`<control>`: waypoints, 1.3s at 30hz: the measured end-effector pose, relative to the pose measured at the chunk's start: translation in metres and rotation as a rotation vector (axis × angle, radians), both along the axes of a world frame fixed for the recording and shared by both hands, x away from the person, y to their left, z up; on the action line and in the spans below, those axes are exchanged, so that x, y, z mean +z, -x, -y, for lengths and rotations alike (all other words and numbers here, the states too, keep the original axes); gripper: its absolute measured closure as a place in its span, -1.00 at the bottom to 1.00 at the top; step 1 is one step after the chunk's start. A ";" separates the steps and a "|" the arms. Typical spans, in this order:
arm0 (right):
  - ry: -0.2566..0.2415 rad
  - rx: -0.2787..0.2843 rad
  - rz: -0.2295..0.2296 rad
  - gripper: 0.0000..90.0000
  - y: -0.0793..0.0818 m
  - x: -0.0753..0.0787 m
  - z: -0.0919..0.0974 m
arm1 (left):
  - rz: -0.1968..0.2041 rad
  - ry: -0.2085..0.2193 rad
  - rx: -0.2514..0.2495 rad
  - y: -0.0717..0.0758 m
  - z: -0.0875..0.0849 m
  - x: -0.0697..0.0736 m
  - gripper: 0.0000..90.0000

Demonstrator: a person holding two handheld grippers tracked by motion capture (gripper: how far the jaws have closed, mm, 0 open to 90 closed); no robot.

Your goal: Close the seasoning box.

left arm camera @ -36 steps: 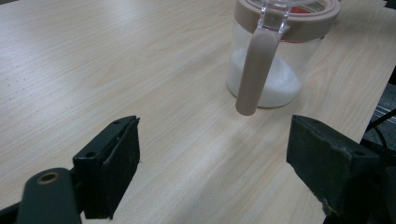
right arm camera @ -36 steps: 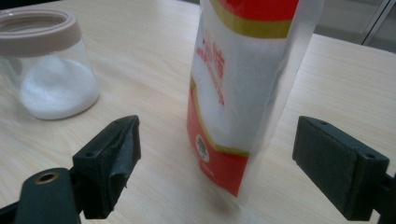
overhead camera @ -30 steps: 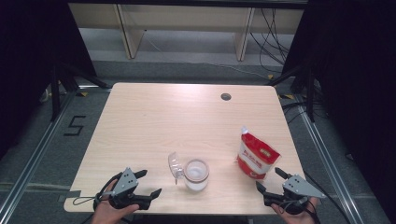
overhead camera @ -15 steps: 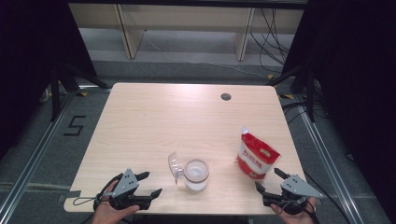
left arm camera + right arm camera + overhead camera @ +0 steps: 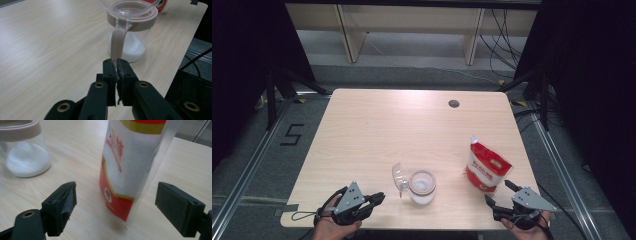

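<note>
A clear jar [image 5: 422, 187] with a pinkish-brown rim stands near the table's front edge, white grains in its bottom and its clear lid [image 5: 399, 176] flipped open to the left. In the left gripper view the jar [image 5: 130, 37] rises just beyond my left gripper [image 5: 115, 62], whose jaws have just been closing and now meet with nothing between them. That gripper [image 5: 379, 198] lies left of the jar. A red and white pouch [image 5: 486, 170] stands upright at the right. My right gripper [image 5: 497, 191] is open, the pouch [image 5: 130, 157] just ahead of its wide jaws.
The light wooden table [image 5: 387, 125] has a small round cable hole [image 5: 454, 103] at the back right. Dark curtains flank it and a shelf frame stands behind. The person's hands come in over the front edge.
The left gripper's jaws, spread wide a second ago, have come together. Both hands, the jar and the pouch stay where they were.
</note>
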State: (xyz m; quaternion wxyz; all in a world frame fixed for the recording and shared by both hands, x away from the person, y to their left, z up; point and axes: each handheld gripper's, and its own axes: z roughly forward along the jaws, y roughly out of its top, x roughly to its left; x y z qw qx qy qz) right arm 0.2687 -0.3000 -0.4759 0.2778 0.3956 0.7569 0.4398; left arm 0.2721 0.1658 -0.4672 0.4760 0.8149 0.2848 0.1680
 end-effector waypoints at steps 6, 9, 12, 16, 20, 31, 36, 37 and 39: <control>-0.004 -0.005 -0.003 -0.59 0.000 0.000 0.000 | -0.013 0.026 -0.002 0.000 0.009 0.007 0.99; 0.013 0.000 0.018 -0.59 -0.001 0.000 0.000 | -0.013 0.028 -0.007 0.000 0.012 0.011 0.99; -0.004 0.014 0.000 -0.59 -0.001 0.000 -0.001 | 0.016 0.029 -0.029 -0.002 0.015 0.015 0.99; -0.005 0.006 -0.002 -0.59 0.000 0.000 0.000 | 0.020 0.034 -0.036 -0.006 0.021 0.020 0.99; -0.004 0.007 -0.003 -0.59 0.000 0.000 0.000 | 0.006 0.051 -0.025 -0.006 0.024 0.022 0.99; -0.001 0.001 0.002 -0.59 0.000 0.000 0.000 | 0.027 0.036 -0.036 -0.009 0.034 0.030 0.99; -0.002 0.001 0.001 -0.59 0.000 0.000 0.000 | 0.038 0.029 -0.046 -0.010 0.035 0.029 0.99; -0.006 0.007 0.004 -0.59 -0.001 0.000 -0.001 | 0.030 0.034 -0.046 -0.010 0.037 0.029 0.99; -0.010 0.005 0.003 -0.59 0.000 0.000 -0.001 | 0.033 0.032 -0.048 -0.009 0.039 0.029 0.99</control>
